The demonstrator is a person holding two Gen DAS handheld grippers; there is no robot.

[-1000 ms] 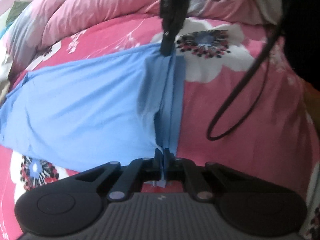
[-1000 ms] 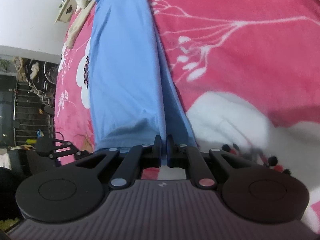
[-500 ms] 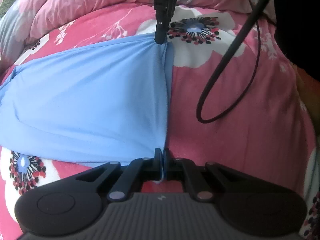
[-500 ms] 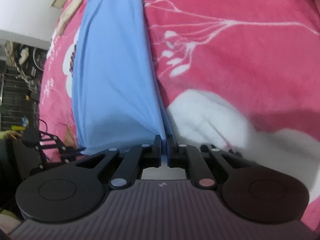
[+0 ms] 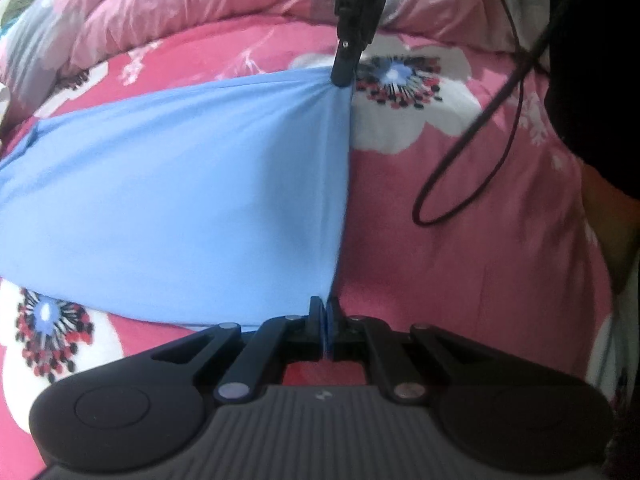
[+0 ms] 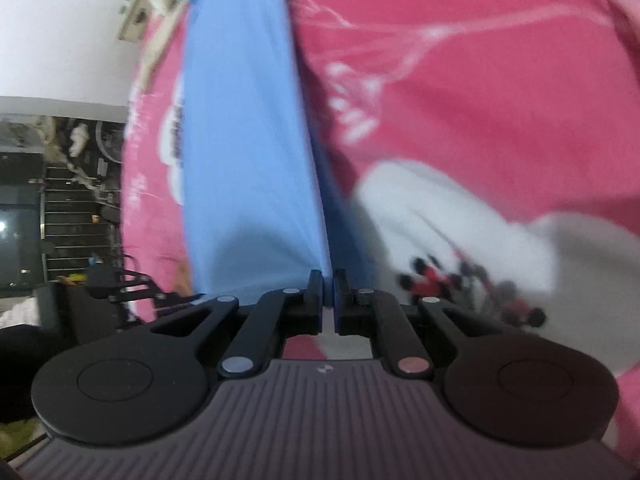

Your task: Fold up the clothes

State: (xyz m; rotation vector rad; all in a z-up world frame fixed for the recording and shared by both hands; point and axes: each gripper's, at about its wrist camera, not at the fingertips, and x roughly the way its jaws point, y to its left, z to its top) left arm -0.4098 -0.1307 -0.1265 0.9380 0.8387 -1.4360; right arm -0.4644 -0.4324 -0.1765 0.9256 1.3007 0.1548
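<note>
Blue garment [image 5: 168, 200] stretching leftward, its right edge running near-to-far, clenched between left gripper [image 5: 325, 334] and right gripper [image 5: 344, 76].

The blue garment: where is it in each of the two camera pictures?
Left wrist view: blue garment fills the left and centre, one edge stretched between both grippers.
Right wrist view: blue garment runs up the centre-left as a narrowing strip.
Shared landmark: the pink floral bedspread.
</note>
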